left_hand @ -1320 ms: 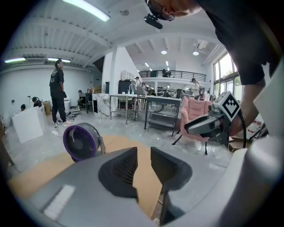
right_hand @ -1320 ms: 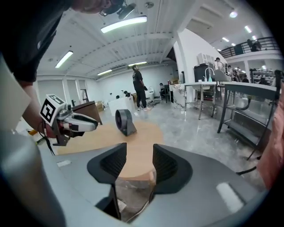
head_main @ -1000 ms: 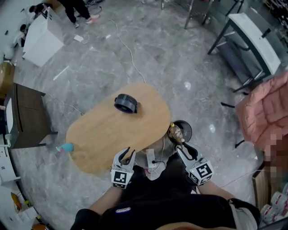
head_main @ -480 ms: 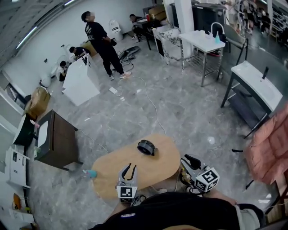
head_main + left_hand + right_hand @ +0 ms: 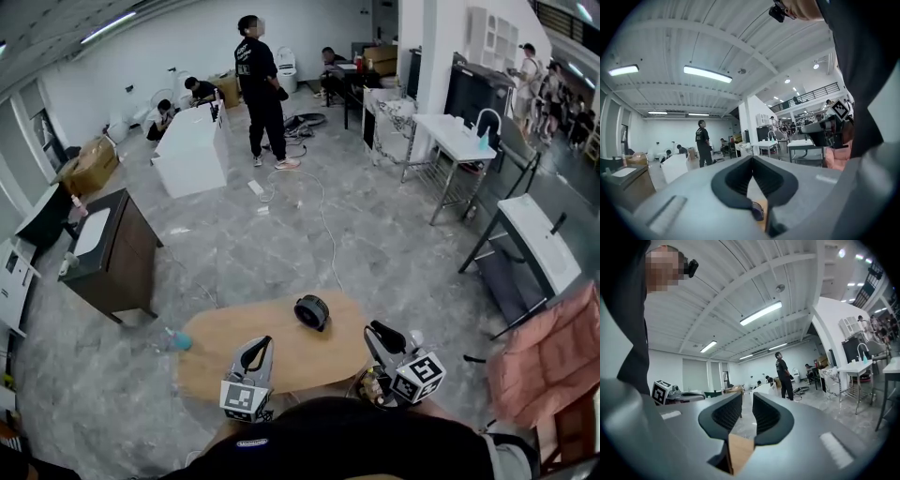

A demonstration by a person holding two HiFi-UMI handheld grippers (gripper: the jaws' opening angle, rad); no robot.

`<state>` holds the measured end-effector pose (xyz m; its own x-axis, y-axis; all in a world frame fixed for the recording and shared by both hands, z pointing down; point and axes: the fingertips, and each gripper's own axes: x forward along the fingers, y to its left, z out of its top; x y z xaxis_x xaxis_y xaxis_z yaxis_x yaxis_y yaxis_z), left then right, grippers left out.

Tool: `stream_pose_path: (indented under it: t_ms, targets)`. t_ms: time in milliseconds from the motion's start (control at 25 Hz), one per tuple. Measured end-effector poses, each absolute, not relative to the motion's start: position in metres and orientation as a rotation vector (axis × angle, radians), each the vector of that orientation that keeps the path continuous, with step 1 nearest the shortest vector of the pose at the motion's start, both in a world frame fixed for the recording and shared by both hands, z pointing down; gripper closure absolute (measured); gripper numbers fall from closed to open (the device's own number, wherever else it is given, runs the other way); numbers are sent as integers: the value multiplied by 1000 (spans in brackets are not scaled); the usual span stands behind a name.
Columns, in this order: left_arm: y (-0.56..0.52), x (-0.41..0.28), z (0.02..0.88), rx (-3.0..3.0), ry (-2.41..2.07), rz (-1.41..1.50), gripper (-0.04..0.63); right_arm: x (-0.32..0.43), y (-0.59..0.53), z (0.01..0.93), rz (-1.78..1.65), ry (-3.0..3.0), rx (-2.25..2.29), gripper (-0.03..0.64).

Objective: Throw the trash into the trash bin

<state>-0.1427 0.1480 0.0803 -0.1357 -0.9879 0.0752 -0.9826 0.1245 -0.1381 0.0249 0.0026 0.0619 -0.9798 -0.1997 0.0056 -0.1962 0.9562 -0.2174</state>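
My left claw (image 5: 265, 341) was closed tip to tip, empty; my right claw (image 5: 375, 329) had just been closing to a slim empty gap, beside the smooth oval wooden tabletop (image 5: 214, 351), lower centre.

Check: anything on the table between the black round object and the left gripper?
Nothing. Head view shows only bare wooden table between the black round object and the left gripper.

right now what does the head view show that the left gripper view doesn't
Head view only: the blue thing on the floor and the left gripper's marker cube. Left gripper view only: the head camera overhead. Both: the standing person, the wooden table and the black disc on it.
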Motion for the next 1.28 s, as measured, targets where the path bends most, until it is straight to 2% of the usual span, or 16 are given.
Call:
stream_pose_path:
  t_ms: [160,400,880,1280]
  targets:
    - [194,-180,67,-2067,2297,-195,592,-10,50,45,-317,3082,-324,580]
    - [237,-214,85,-2220,2230,-278,594,-33,101,46,-342,3063,-468,586]
    - [190,-161,54,-2248,2156,-159,594,2,86,38,-242,3092,-477,586]
    - [179,-118,39,-2226,2170,-204,594,-2,88,24,-192,3114,-220,588]
